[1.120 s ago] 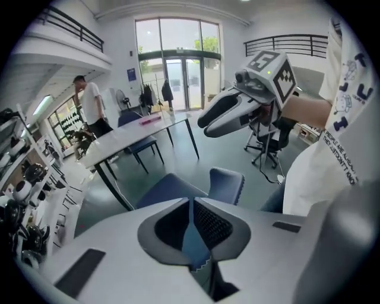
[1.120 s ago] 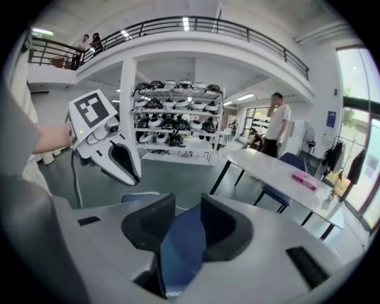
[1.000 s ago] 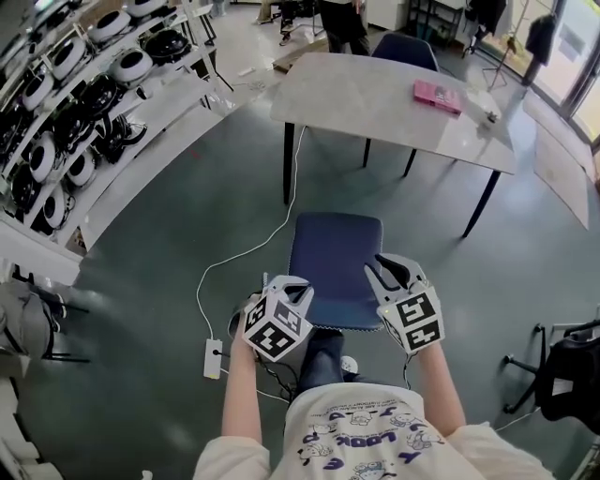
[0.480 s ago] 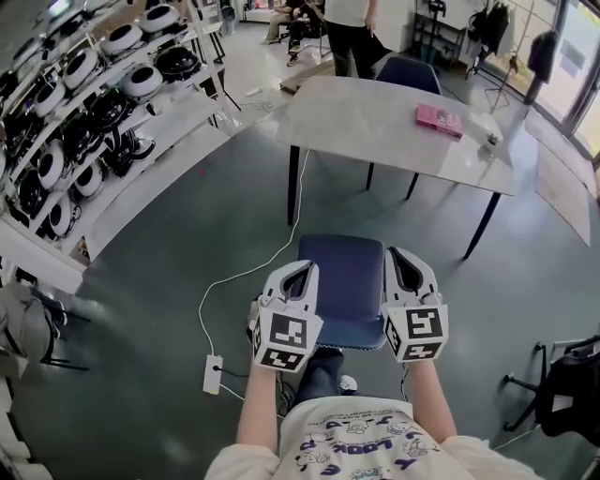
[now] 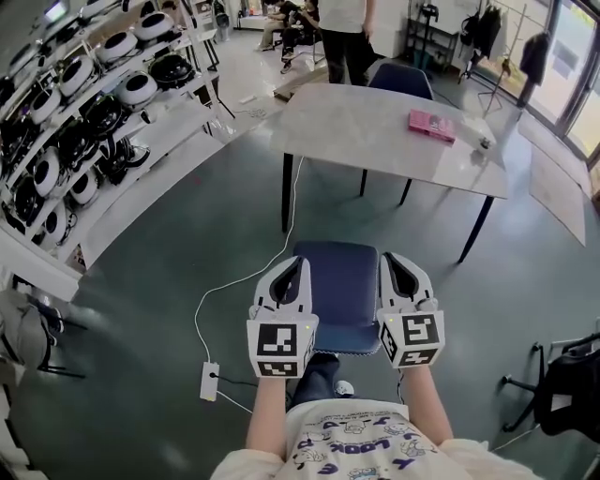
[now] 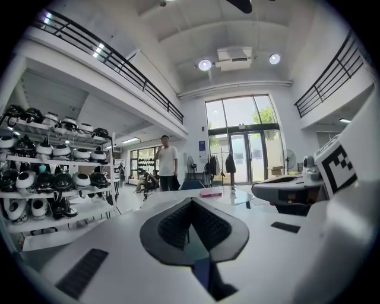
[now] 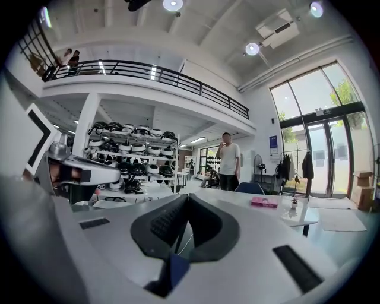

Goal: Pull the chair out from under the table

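The chair with a blue seat stands on the floor in front of me, clear of the grey table, whose near edge is beyond it. My left gripper hovers over the seat's left edge and my right gripper over its right edge. Both point forward, roughly level, and neither touches the chair. In the left gripper view the left gripper is shut with nothing in it. The right gripper is shut and empty too. A sliver of blue seat shows below each pair of jaws.
A pink book lies on the table, and a second blue chair stands behind it. Shelves of helmets line the left side. A white cable runs to a power strip on the floor. A black chair is at the right, and a person stands beyond the table.
Both grippers have risen from the chair's near edge and tipped up to level. The right jaws have gone from apart to shut. The chair has stayed where it is.
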The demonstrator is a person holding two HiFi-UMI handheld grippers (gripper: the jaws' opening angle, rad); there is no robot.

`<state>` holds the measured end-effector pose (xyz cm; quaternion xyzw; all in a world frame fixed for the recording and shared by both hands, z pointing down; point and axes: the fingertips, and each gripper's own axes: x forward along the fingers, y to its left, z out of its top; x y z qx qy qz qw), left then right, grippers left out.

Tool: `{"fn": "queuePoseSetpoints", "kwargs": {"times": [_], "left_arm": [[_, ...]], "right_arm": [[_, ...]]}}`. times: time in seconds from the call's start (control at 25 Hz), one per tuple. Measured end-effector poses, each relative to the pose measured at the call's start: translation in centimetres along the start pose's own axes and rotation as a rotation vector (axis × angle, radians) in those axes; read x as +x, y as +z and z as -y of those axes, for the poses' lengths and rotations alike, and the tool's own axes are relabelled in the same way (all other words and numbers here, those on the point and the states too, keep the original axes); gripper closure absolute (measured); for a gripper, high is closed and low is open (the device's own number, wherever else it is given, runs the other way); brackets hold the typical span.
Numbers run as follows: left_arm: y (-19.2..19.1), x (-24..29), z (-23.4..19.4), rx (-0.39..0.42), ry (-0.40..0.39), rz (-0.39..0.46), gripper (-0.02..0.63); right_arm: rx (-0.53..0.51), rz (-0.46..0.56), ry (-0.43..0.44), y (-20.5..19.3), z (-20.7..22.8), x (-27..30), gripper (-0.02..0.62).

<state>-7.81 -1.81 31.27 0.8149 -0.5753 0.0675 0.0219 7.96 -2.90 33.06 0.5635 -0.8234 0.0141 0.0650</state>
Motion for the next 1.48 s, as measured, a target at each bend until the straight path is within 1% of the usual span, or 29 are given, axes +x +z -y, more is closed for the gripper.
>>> {"fn": "queuePoseSetpoints", "kwargs": {"times": [0.16, 0.28, 0.76, 0.88, 1.28, 1.48], "left_arm": [[-0.4, 0.1, 0.1, -0.002, 0.008, -0.002, 0.589], [-0.4, 0.1, 0.2, -0.024, 0.013, -0.008, 0.589], [-0.7, 0.0, -1.2, -0.047, 0.057, -0.009, 0.589], [-0.6, -0.2, -1.2, -0.051, 0.053, 0.000, 0.589], [-0.8, 0.0, -1.6, -0.057, 0.045, -0.019, 0.589], [-0.4, -0.3, -1.6, -0.047, 0.047, -0.019, 0.589]], "right_arm": [[0.010, -0.003, 0.011, -0.3, -0.1, -0.1, 0.591], [0.024, -0.004, 0.007, -0.4, 0.1, -0.1, 0.591], [0.027, -0.010, -0.002, -0.8, -0.1, 0.5, 0.591], [0.027, -0.010, -0.005, -0.8, -0.1, 0.3, 0.591], [0.029, -0.011, -0.014, -0.6, -0.1, 0.6, 0.591], [0.025, -0.009, -0.013, -0.1, -0.5, 0.4, 0.591]]}}
